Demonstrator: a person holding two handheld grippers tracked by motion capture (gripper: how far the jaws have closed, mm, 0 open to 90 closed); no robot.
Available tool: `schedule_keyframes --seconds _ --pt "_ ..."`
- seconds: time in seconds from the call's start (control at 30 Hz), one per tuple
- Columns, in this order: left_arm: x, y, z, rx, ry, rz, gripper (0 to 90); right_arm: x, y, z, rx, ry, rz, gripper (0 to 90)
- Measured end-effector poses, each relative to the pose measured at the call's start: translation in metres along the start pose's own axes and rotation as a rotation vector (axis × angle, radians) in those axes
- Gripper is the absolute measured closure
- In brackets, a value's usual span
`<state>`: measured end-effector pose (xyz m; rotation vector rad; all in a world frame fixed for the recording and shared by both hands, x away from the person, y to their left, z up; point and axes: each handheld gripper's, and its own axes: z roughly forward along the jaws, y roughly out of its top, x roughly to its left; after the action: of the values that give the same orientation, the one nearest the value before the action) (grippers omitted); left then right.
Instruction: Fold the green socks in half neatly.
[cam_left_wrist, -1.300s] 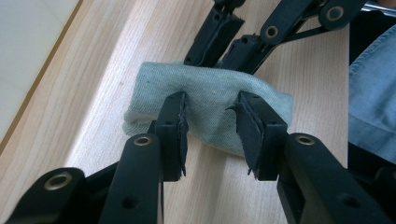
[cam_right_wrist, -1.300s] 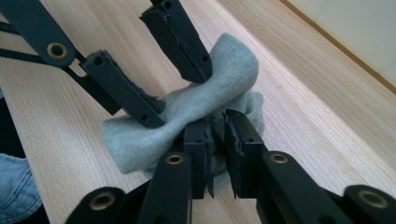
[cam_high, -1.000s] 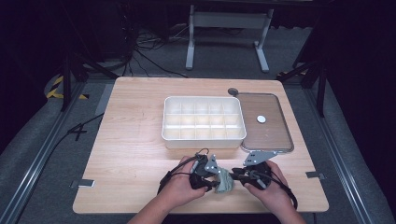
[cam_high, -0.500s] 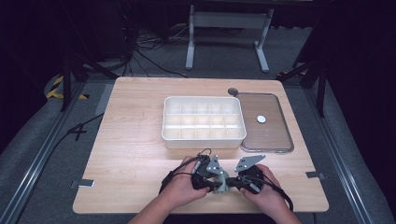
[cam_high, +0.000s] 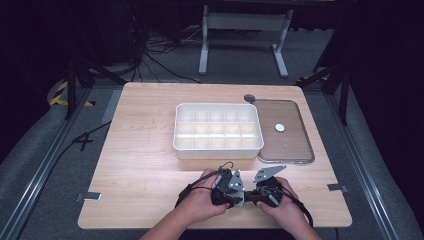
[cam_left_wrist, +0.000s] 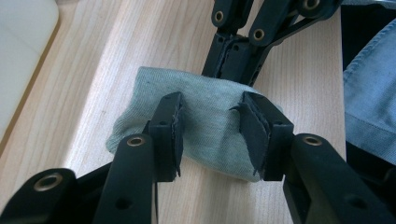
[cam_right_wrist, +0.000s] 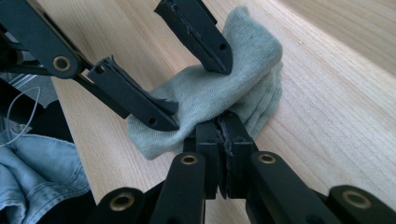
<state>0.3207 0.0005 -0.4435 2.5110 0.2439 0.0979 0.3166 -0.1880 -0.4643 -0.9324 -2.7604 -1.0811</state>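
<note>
A folded grey-green cloth lies on the wooden table near its front edge. My left gripper is open, and its two pads stand apart over the cloth's near part. Opposite it, my right gripper is shut on the cloth's edge, with the fabric pinched between its pads. In the right gripper view, the left gripper reaches in from the upper left with its jaws spread across the cloth. In the high view both grippers meet tip to tip, left gripper and right gripper.
A white compartment box stands mid-table behind the hands. To its right lies a clear rimmed lid with a white disc on it. A dark round cap sits behind them. The table's front edge and a denim-clad leg are close.
The right hand and its gripper have shifted left toward the left gripper. The pale cloth seen between the hands earlier is now mostly covered by the grippers.
</note>
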Motion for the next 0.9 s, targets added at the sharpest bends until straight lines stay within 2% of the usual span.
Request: schedule_keyframes --seconds 0.1,0.2,0.3,0.4,0.47,0.53,0.6,0.63,0.73,0.83,0.9 --pt "0.0 0.0 0.001 0.002 0.001 0.0 59.4 0.0 0.0 -0.002 0.016 -0.014 -0.005 82.6" --pt "-0.001 0.003 0.001 0.028 0.005 -0.002 59.4 -0.001 0.001 -0.011 0.046 -0.053 -0.021 78.4" --pt "0.0 0.005 0.003 0.029 0.004 -0.003 59.4 -0.005 0.001 -0.024 0.016 -0.09 0.013 74.5" --pt "0.002 0.004 0.003 0.032 -0.007 -0.021 59.3 -0.006 0.002 -0.03 -0.026 -0.102 0.045 69.5" --pt "0.002 0.005 0.003 0.034 -0.002 -0.023 59.2 -0.005 0.004 -0.03 -0.059 -0.099 0.067 65.6" --pt "0.001 0.005 0.003 0.035 0.009 -0.022 59.1 -0.003 0.006 -0.03 -0.085 -0.116 0.08 62.5" --pt "0.001 0.005 0.003 0.035 0.009 -0.024 59.2 -0.003 0.007 -0.03 -0.107 -0.13 0.093 61.8" --pt "0.001 0.005 0.003 0.035 0.008 -0.025 59.2 -0.002 0.007 -0.029 -0.116 -0.121 0.107 61.8" --pt "0.0 0.005 0.003 0.031 0.01 -0.028 59.2 0.001 0.008 -0.025 -0.122 -0.123 0.117 60.3" --pt "0.0 0.005 0.003 0.033 0.009 -0.026 59.1 0.003 0.01 -0.017 -0.104 -0.14 0.105 60.0" --pt "0.0 0.005 0.003 0.038 0.007 -0.025 59.1 0.002 0.01 -0.015 -0.085 -0.134 0.106 61.6"
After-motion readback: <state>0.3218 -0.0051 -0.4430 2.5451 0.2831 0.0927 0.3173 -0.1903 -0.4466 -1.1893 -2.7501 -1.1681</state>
